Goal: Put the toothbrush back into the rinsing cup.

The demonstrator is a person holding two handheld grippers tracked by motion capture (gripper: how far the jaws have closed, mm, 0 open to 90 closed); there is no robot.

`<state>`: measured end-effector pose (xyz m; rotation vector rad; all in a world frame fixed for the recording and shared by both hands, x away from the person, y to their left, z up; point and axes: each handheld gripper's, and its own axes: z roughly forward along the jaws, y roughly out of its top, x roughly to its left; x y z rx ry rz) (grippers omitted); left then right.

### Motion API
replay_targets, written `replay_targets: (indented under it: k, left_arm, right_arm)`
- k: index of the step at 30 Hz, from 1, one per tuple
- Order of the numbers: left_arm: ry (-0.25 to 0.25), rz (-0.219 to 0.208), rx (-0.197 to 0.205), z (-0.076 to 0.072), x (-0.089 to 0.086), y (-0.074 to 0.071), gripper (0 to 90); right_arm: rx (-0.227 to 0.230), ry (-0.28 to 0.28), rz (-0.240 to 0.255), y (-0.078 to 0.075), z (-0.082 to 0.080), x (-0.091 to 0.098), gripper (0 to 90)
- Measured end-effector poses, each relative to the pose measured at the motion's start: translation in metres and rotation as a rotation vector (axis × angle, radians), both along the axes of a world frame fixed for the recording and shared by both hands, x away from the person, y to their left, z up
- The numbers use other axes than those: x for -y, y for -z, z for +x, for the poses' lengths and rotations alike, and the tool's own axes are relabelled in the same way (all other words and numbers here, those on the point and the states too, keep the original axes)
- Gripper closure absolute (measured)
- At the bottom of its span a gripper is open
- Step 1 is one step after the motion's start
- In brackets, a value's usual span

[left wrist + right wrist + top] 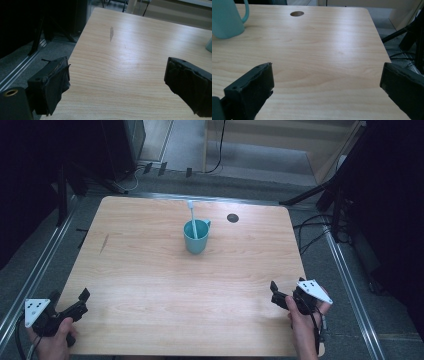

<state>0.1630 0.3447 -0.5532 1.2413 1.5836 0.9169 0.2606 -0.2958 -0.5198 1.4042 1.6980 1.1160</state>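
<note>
Idling pre-reach: left gripper [80, 301] and right gripper [278, 295] both wide, empty, well short of teal mug [196, 237] holding toothbrush [192, 218]; next, reach toward mug.

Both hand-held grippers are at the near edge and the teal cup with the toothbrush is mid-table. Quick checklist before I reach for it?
1. Left hand-held gripper open, nothing held: ok.
2. Right hand-held gripper open, nothing held: ok.
3. Teal cup upright, apart from both grippers: ok.
4. Toothbrush standing in the cup, leaning on its rim: ok.
5. Bare table between grippers and cup: ok.
6. Cup's contents besides the toothbrush: cannot tell.
</note>
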Motion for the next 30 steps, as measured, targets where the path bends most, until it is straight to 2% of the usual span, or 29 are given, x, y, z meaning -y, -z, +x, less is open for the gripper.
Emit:
replay_targets:
  k: [4, 5, 7, 8, 12, 15, 17, 19, 21, 27, 30]
  left_arm:
    - [-0.001, 0.006, -0.002, 0.000, 0.001, 0.000, 6.4]
    - [-0.001, 0.005, -0.004, 0.000, 0.001, 0.000, 6.4]
    - [-0.002, 0.005, -0.005, 0.000, 0.001, 0.000, 6.4]
    - [-0.003, 0.006, -0.006, 0.000, 0.001, 0.000, 6.4]
    - [-0.003, 0.005, -0.006, 0.000, 0.001, 0.000, 6.4]
    - [0.000, -0.022, -0.010, 0.001, -0.002, 0.000, 6.4]
    - [-0.003, -0.032, -0.015, 0.001, -0.003, 0.000, 6.3]
    - [-0.006, -0.025, -0.016, 0.001, -0.003, 0.000, 6.4]
    - [-0.005, -0.017, -0.016, 0.001, -0.001, 0.000, 6.4]
    - [-0.007, -0.020, -0.022, 0.001, -0.002, 0.000, 6.4]
    - [-0.008, -0.009, -0.024, 0.001, -0.001, 0.000, 6.4]
  right_arm:
    - [-0.004, 0.019, 0.009, 0.007, -0.011, 0.014, 0.0]
    - [-0.014, 0.035, 0.012, 0.011, -0.017, 0.023, 0.0]
    - [-0.021, 0.042, 0.012, 0.013, -0.018, 0.026, 0.0]
    - [-0.028, 0.044, 0.009, 0.017, -0.024, 0.034, 0.0]
    - [-0.030, 0.050, 0.011, 0.021, -0.030, 0.042, 0.0]
    - [-0.032, 0.058, 0.027, 0.025, -0.037, 0.053, 0.0]
    - [-0.034, 0.060, 0.027, 0.026, -0.038, 0.054, 0.0]
    - [-0.033, 0.065, 0.038, 0.025, -0.040, 0.057, 0.0]
    - [-0.033, 0.054, 0.017, 0.025, -0.040, 0.057, 0.0]
    - [-0.037, 0.062, -0.008, 0.026, -0.040, 0.053, 0.0]
    - [-0.042, 0.073, -0.035, 0.026, -0.040, 0.051, 0.0]
